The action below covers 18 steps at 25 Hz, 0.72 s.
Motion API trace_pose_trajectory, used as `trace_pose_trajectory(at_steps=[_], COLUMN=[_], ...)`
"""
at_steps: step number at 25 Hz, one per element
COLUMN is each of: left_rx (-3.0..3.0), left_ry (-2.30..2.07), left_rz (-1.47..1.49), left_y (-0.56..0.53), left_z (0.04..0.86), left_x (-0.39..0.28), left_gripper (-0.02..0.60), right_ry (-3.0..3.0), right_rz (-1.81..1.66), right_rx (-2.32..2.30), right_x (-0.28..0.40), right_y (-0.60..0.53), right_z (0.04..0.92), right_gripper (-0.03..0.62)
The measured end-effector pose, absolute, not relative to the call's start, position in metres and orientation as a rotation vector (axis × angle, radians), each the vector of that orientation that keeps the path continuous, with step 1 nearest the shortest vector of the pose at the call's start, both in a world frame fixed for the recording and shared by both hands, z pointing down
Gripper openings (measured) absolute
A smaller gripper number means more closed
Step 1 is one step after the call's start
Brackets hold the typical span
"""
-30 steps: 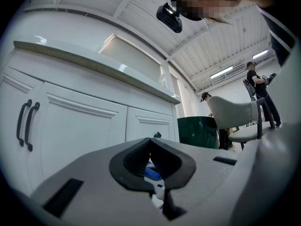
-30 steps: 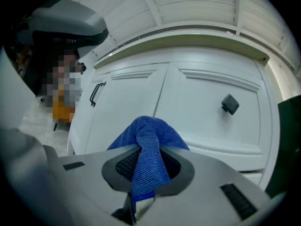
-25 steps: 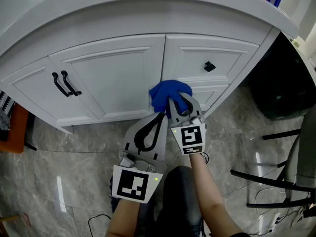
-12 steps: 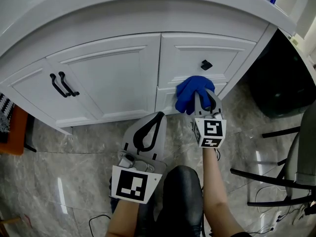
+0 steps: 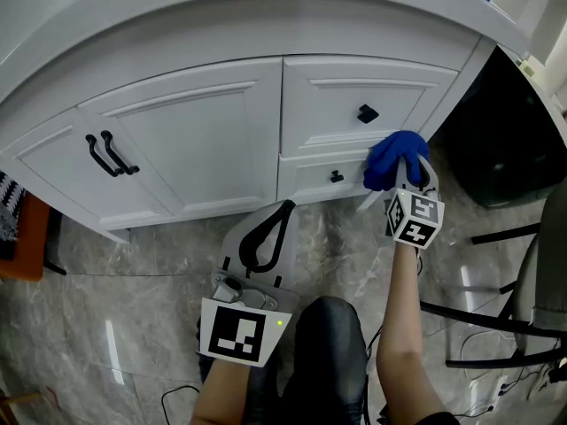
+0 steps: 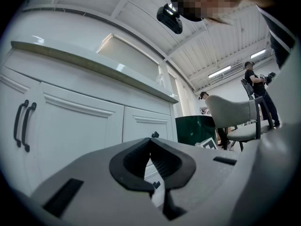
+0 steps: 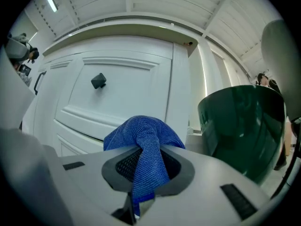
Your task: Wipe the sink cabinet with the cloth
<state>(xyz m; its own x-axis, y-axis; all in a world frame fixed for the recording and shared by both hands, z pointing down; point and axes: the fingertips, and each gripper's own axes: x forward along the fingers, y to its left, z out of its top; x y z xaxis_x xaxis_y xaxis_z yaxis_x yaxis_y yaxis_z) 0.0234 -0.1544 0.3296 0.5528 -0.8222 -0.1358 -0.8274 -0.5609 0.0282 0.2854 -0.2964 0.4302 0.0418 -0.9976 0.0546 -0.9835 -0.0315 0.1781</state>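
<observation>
Pinching bunched blue woven cloth (image 5: 390,159) against right end of white panelled sink cabinet (image 5: 204,140): right gripper (image 5: 407,179). Left gripper (image 5: 283,209): pressed together, empty.

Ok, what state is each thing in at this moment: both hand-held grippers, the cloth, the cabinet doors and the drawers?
left hand-held gripper: shut, empty, held back from the cabinet.
blue cloth: bunched, at the cabinet's right edge.
right hand-held gripper: shut on the blue cloth.
cabinet doors: closed.
upper drawer: closed.
lower drawer: closed.
</observation>
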Motion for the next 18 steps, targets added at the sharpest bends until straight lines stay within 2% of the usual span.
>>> trace_pose_trajectory(at_steps=[18], left_rx=[-2.735], left_ry=[1.445], left_rz=[0.171], left_y=[-0.1517], left_z=[0.3319], left_x=[0.0232], left_gripper=[0.005], right_ry=[-2.057], right_rz=[-0.104], right_rx=[2.14], right_x=[0.2859], right_y=[-0.2948], right_z=[0.4339], right_gripper=[0.061])
